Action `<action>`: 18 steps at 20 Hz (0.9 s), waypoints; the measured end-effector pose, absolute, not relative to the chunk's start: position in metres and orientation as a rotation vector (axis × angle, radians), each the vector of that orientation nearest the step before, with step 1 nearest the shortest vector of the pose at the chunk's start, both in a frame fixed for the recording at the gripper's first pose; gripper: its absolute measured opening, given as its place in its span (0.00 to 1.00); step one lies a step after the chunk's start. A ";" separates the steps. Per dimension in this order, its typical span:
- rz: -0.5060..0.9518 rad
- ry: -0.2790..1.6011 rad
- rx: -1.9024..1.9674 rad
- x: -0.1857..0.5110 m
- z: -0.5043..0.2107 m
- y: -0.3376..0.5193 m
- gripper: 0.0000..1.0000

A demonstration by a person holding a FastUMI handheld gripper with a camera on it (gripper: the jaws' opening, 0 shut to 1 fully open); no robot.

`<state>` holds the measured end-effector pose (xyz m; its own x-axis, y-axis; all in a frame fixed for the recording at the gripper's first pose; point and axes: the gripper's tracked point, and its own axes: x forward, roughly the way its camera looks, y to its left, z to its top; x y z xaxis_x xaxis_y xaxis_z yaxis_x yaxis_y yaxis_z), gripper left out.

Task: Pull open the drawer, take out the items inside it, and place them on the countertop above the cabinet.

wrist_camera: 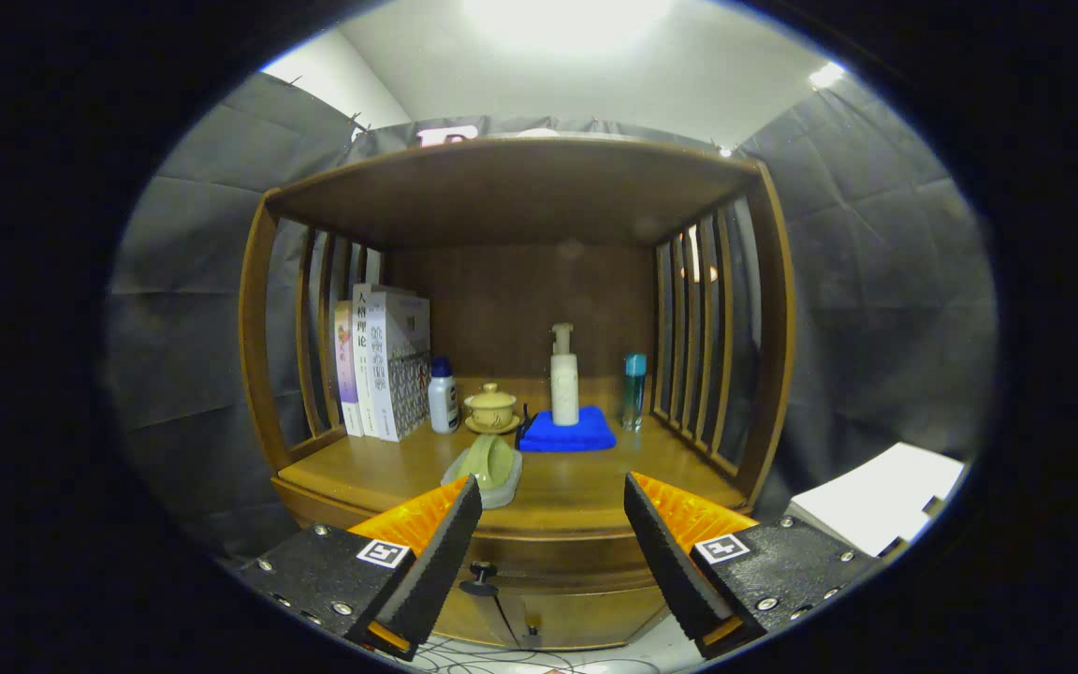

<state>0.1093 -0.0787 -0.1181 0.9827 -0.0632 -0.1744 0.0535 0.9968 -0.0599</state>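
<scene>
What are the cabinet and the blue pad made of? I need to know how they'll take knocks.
The cabinet looks like brown wood with a satin finish: grain and soft sheen show. The blue pad looks like folded cloth or foam, matte with soft edges; which one is unclear. The gripper hangs open before the drawer knob.

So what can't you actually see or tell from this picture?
- Drawer contents: the gripper view shows its closed front and knob, nothing inside.
- Pale green item on the countertop: partly behind one of the open fingers.
- Book titles: too small.
- Cabinet base: cut off below.
</scene>
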 end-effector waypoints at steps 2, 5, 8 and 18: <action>-0.011 0.156 -0.090 0.095 -0.092 -0.065 0.95; 0.026 0.102 -0.101 0.068 -0.064 -0.049 0.95; 0.027 0.077 -0.043 0.050 -0.042 -0.039 0.96; 0.005 0.005 0.021 0.040 -0.014 -0.051 0.96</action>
